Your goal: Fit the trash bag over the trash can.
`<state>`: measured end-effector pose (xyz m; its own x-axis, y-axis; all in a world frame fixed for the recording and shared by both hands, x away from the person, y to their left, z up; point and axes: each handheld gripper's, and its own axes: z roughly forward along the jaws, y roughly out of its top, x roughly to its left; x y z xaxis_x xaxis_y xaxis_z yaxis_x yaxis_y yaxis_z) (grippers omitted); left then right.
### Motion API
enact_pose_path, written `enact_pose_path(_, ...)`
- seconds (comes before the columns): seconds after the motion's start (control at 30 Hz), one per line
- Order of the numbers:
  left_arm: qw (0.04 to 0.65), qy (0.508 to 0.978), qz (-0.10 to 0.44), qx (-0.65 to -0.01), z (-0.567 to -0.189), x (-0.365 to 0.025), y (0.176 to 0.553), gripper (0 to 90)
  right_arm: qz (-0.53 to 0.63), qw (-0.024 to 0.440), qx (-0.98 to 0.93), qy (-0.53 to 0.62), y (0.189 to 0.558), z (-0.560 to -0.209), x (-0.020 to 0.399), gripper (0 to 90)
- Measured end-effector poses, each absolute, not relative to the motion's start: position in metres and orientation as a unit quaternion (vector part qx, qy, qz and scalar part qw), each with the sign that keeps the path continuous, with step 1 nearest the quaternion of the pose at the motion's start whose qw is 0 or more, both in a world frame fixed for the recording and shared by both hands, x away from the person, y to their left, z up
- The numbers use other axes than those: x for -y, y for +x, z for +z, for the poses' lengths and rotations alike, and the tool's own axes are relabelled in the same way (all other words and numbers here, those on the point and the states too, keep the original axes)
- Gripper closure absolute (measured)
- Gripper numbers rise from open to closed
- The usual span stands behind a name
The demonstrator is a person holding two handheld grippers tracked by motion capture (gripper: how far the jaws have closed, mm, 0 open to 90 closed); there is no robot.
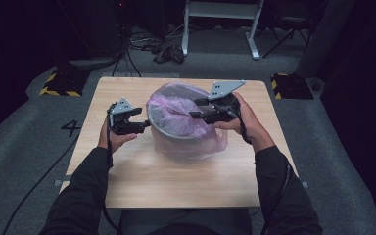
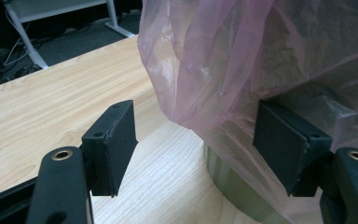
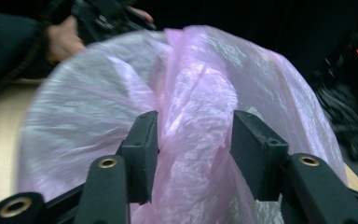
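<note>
We are fitting a thin pink plastic bag (image 1: 176, 110) into a round grey bin (image 1: 169, 132) that stands near the middle of the table (image 1: 142, 176); the film drapes over the rim and down the outside on the near side. We judge the bag to be almost weightless, limp and slippery, so it will crumple, slide and balloon rather than hold any shape, and a hard tug could tear it or drag the light bin along. Our right gripper (image 3: 193, 135) hangs over the bin's mouth with its jaws spread, a bunched fold of film standing between them; the fold looks loose there, not pinched flat. Our left gripper (image 2: 196, 144) sits at the bin's left side, jaws spread too, one pad lying against the draped film and wall, the other over bare wood. The best hold, we think, is a gathered fold near the bag's edge, pinched firmly, with the other gripper steadying the rim.
</note>
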<state>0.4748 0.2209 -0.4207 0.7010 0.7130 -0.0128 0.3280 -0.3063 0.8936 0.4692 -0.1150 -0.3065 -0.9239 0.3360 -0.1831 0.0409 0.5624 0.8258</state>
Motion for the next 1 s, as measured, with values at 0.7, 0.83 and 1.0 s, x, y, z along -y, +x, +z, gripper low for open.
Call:
enact_pose_path(0.7,0.483,0.798,0.181,-0.311,-0.42,-0.193,0.477,27.5,0.334,0.12,-0.918,0.179,0.502,-0.322,0.124,31.0)
enact_pose_path(0.83,0.469,0.808,0.176,-0.31,-0.424,-0.197,0.471,23.5,0.319,0.12,-0.923,0.18,0.504,-0.324,0.124,28.2)
enact_pose_path(1.0,0.443,0.824,0.184,-0.302,-0.431,-0.204,0.454,21.2,0.3,0.124,-0.929,0.177,0.505,-0.326,0.12,24.3)
